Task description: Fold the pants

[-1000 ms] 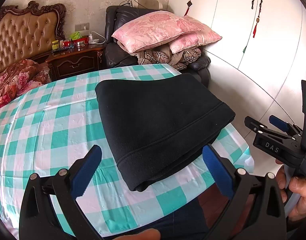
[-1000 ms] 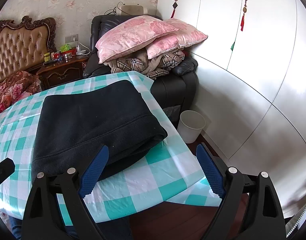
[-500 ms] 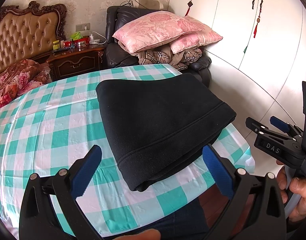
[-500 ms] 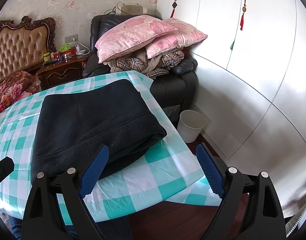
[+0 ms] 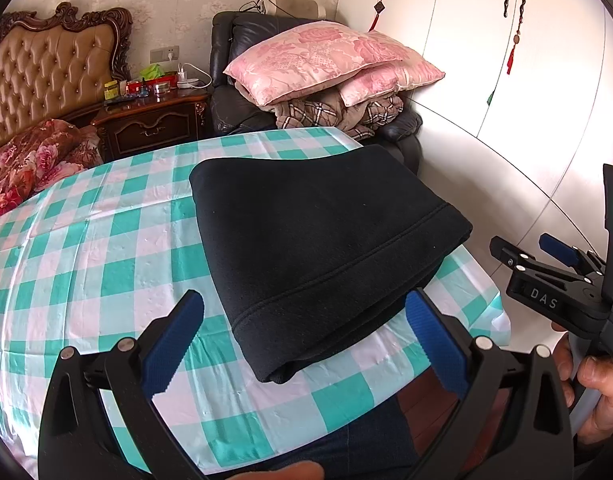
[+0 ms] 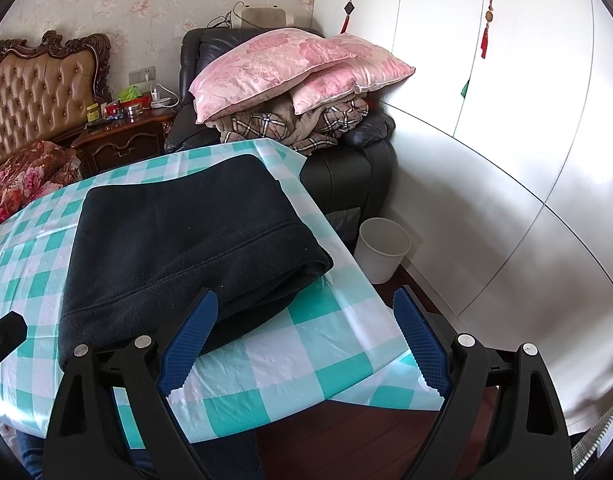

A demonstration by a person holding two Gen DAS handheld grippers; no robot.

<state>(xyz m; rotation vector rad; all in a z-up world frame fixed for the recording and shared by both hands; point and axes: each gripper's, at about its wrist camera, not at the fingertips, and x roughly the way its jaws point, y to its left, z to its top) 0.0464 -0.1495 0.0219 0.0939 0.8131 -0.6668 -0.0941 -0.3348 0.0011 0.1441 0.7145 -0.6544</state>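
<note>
At the far left, beyond the fingers, a tufted headboard (image 5: 46, 80) rises over a red flowered blanket (image 5: 22, 164), with a dark nightstand (image 5: 150, 128) beside it carrying small jars and a charger. The surface (image 5: 86, 248), covered in a teal and white checked cloth, spreads out ahead of both pairs of fingers. The left gripper (image 5: 302, 336) hangs over the near edge of the surface, its blue fingers (image 5: 174, 340) spread wide with nothing between them; they touch nothing. The black pants (image 5: 318, 240) lie folded into a thick rectangle just ahead of these fingers, toward the right side of the surface, with the near folded edge falling between the two fingers in the left wrist view. Behind the pants, a dark armchair (image 5: 234, 80) holds two pink pillows (image 5: 314, 60) on plaid bedding. The right gripper (image 6: 302, 340) is also wide open and empty, over the near right corner of the surface; the pants (image 6: 186, 248) sit ahead and left of its left finger. A white bin (image 6: 380, 248) stands on the floor beyond its right finger, by the white wardrobe (image 6: 506, 100). A hand (image 5: 594, 392) grips the right gripper's handle.
</note>
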